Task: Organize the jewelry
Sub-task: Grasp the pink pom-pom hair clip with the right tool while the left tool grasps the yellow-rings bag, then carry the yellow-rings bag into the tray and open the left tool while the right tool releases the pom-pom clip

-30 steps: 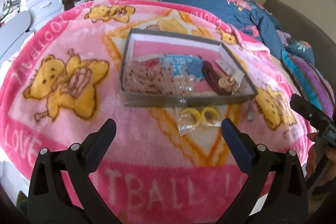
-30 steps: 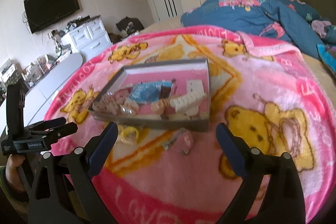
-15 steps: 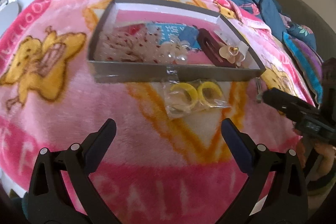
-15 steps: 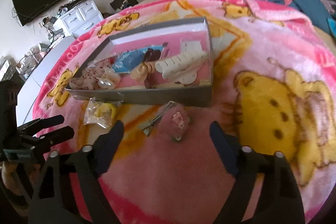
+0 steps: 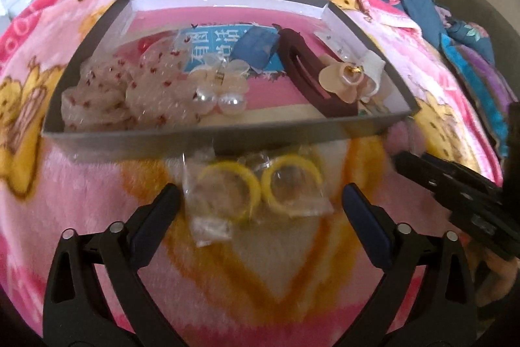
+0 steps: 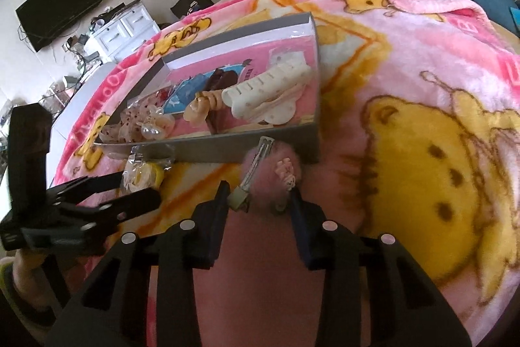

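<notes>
1. The box (image 5: 208, 135) sits on the pink blanket (image 5: 97, 184), and by my reckoning it is where the jewelry belongs. It already holds a good share: dotted scrunchies (image 5: 130, 93), pearl earrings (image 5: 221, 100), a dark red clip (image 5: 312, 77), a beige flower clip (image 5: 341, 80) and a cream claw clip (image 6: 269, 90).
2. Two lots are not yet in, both lying just outside the near wall. So I judge the job well along but not finished.
3. My left gripper (image 5: 260, 200) has its jaws wide apart, though they have just begun drawing in. The bag of yellow rings (image 5: 256, 194) lies on the blanket between them; the pads do not press on it yet.
4. My right gripper (image 6: 260, 200) has just been closing, and its jaws now stand narrow. Between them are the pink pom-pom clip (image 6: 276, 174) and the near end of the metal hairpin (image 6: 253, 171). The pads look to be at the fluff on either side, but I cannot tell whether the grip is firm.
5. What is left, as I judge it: lift the bag, the pom-pom clip and the hairpin over the wall and set them inside.
</notes>
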The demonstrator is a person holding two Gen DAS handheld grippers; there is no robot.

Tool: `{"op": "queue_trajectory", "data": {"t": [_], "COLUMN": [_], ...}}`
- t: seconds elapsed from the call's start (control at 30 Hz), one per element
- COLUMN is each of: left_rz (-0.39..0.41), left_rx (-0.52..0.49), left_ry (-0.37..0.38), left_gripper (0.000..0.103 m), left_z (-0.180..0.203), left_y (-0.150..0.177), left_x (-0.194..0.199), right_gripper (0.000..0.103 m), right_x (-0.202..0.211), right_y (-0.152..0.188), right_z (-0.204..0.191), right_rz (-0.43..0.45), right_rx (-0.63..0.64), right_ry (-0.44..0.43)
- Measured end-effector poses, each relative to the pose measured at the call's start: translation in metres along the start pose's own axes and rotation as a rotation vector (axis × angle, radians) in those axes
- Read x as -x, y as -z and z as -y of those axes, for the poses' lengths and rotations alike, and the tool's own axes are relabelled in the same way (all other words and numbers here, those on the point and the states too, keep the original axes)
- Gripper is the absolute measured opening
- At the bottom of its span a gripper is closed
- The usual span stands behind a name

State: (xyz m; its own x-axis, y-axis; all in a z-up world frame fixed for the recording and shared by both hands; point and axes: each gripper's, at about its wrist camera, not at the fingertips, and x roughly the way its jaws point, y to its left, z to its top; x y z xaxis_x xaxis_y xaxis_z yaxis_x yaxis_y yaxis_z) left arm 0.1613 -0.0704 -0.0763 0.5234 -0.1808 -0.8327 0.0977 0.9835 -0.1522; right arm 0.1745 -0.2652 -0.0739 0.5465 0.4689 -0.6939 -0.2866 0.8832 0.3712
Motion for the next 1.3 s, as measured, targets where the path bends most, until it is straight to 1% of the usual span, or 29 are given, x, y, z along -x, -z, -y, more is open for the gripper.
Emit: {"op": "queue_trajectory", "data": {"t": [0.1,0.17,0.23,0.37,0.5,0.57,0.63,0.73,0.93,1.13,1.3], "left_rz": [0.01,0.021,0.037,0.074,0.106,0.121,0.135,0.175,0.228,0.265,0.272], "left_rx": [-0.046,-0.055,-0.037,-0.021,0.018,0.035,0.068,0.089,0.123,0.145,0.148], "left_ry": [-0.022,-0.015,0.028,0.047,0.035,0.015,0.01,-0.013,-0.024,-0.029,-0.031], "left_gripper": [0.08,0.077,0.076,0.076,0.076,0.076,0.077,0.077,0.077,0.077,0.078], "left_z": [0.006,0.006,0.002,-0.008,-0.029,-0.039,-0.052,-0.064,-0.079,-0.09,-0.094], "left_y": [0.002,0.004,0.006,0.011,0.018,0.02,0.017,0.012,0.001,-0.011,-0.02], "left_x": [0.001,0.006,0.015,0.037,0.057,0.065,0.073,0.086,0.104,0.111,0.108], "right_gripper": [0.034,0.034,0.034,0.034,0.034,0.034,0.034,0.034,0.034,0.034,0.034], "right_x": [0.008,0.013,0.017,0.028,0.033,0.035,0.035,0.034,0.03,0.02,0.009], "right_y": [0.001,0.001,0.001,0.001,-0.001,-0.003,-0.005,-0.009,-0.022,-0.044,-0.06], "right_z": [0.0,-0.002,-0.004,-0.009,-0.017,-0.022,-0.029,-0.041,-0.066,-0.089,-0.105], "right_rz": [0.006,0.014,0.017,0.029,0.038,0.041,0.044,0.044,0.058,0.083,0.097], "right_rx": [0.013,0.028,0.036,0.044,0.062,0.071,0.085,0.106,0.152,0.176,0.203], "right_ry": [-0.003,-0.001,-0.007,-0.018,-0.029,-0.036,-0.045,-0.064,-0.1,-0.134,-0.152]}}
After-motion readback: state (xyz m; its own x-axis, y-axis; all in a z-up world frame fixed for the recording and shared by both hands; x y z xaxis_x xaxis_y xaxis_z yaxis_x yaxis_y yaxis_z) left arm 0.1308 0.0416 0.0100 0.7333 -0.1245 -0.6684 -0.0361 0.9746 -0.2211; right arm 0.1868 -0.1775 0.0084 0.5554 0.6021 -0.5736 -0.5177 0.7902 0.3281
